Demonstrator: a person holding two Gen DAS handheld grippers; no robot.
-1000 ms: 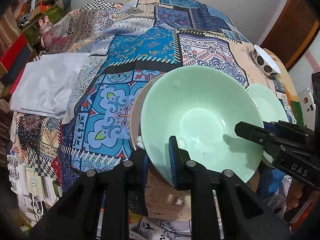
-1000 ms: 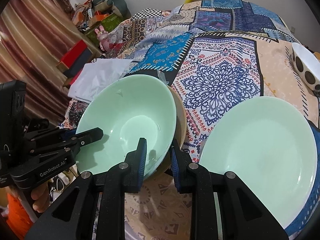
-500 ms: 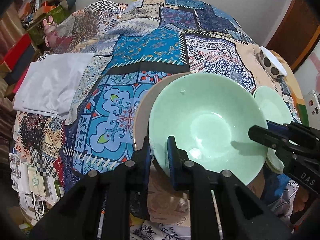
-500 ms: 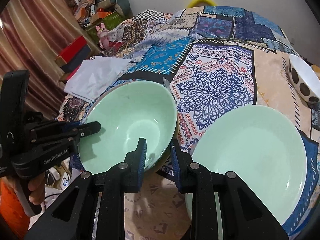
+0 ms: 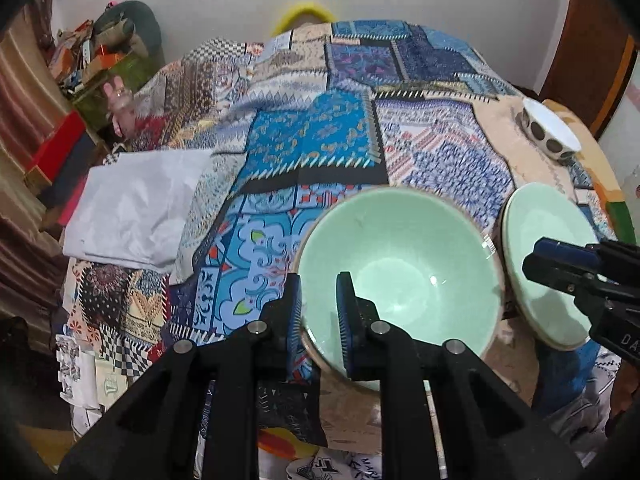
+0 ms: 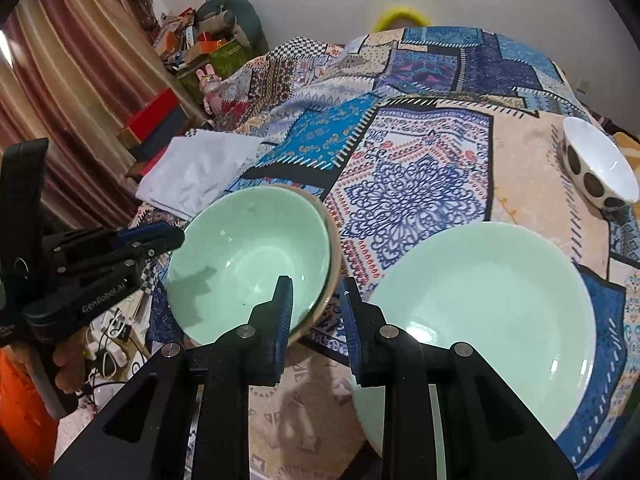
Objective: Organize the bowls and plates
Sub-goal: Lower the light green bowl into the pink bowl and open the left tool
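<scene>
A pale green bowl (image 5: pixel 400 272) (image 6: pixel 248 264) sits nested in a beige bowl (image 6: pixel 334 256), of which only the rim shows. My left gripper (image 5: pixel 319 312) is shut on the near left rim of the green bowl, one finger inside and one outside. My right gripper (image 6: pixel 316 308) is shut across the stacked rims on the bowl's near right side. From the left wrist view the right gripper (image 5: pixel 536 264) sits just beside the bowl's right edge. A green plate (image 6: pixel 480 304) lies flat on the patchwork cloth, to the right of the bowls.
A white bowl with dark spots (image 6: pixel 600 168) stands at the far right of the cloth. A folded white cloth (image 5: pixel 136 216) lies at the left edge. Boxes and clutter fill the far left corner by a curtain. A hand (image 6: pixel 68 364) grips the left tool's handle.
Both grippers have risen a little with the bowls. The green bowl has tipped from facing the left camera to more level, and the beige rim at its left is now mostly hidden.
</scene>
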